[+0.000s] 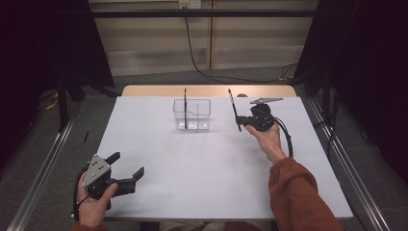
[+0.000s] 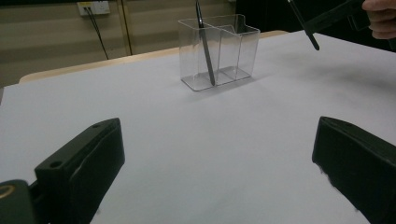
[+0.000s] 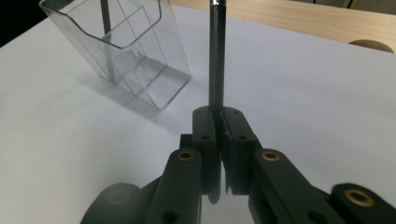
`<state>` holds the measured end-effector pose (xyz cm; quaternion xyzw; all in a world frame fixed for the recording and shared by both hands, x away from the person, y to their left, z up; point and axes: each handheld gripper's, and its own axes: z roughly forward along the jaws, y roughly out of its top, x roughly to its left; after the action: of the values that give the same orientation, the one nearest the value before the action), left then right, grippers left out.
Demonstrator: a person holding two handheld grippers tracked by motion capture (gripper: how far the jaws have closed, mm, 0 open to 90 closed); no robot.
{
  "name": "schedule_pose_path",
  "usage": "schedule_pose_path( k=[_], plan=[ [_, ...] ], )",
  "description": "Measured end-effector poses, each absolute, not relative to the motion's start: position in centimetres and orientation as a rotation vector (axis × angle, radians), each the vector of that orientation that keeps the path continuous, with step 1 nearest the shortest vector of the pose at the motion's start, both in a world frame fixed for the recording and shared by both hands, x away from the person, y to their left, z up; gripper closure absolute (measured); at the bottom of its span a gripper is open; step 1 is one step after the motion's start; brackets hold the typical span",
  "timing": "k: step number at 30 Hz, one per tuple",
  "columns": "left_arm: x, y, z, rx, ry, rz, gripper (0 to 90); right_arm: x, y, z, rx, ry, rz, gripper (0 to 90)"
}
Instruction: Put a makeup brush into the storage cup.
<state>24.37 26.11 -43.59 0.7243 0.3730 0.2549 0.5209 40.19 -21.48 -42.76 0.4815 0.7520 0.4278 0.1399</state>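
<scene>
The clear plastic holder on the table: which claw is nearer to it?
The right claw, gripping a dark pen, is just beside the clear plastic holder. The left claw sits open far away at the table's near corner.

Pen tips lost beyond the picture's edge

In the right gripper view, the held pen (image 3: 215, 56) runs off the top edge; its lower end is hidden between the jaws. The clear holder (image 3: 122, 46) is cropped too.

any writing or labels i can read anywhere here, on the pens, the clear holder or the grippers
None can be read.
held pen: no print visible.
clear holder and the pen in it: no label or marking.
left gripper and right gripper: plain black parts, no brand or number.
</scene>
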Motion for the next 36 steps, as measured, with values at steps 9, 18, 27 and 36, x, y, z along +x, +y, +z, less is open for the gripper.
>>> schedule_pose_path(
  k=[9, 18, 27, 36],
  plan=[
    [24.4, 26.1, -43.6, 1.735, 0.894, 0.611, 2.3, 39.1, -22.0, -42.7, 1.336, 2.160, 1.322, 84.9],
    [24.4, 26.2, -43.6, 1.743, 0.893, 0.615, 2.3, 38.1, -22.6, -42.7, 1.323, 2.126, 1.382, 84.9],
    [24.3, 26.2, -43.6, 1.736, 0.900, 0.611, 2.3, 36.8, -22.9, -42.3, 1.297, 2.117, 1.412, 84.9],
    [24.4, 26.3, -43.6, 1.739, 0.895, 0.613, 2.3, 35.7, -23.0, -41.6, 1.279, 2.121, 1.441, 84.9]
  ],
)
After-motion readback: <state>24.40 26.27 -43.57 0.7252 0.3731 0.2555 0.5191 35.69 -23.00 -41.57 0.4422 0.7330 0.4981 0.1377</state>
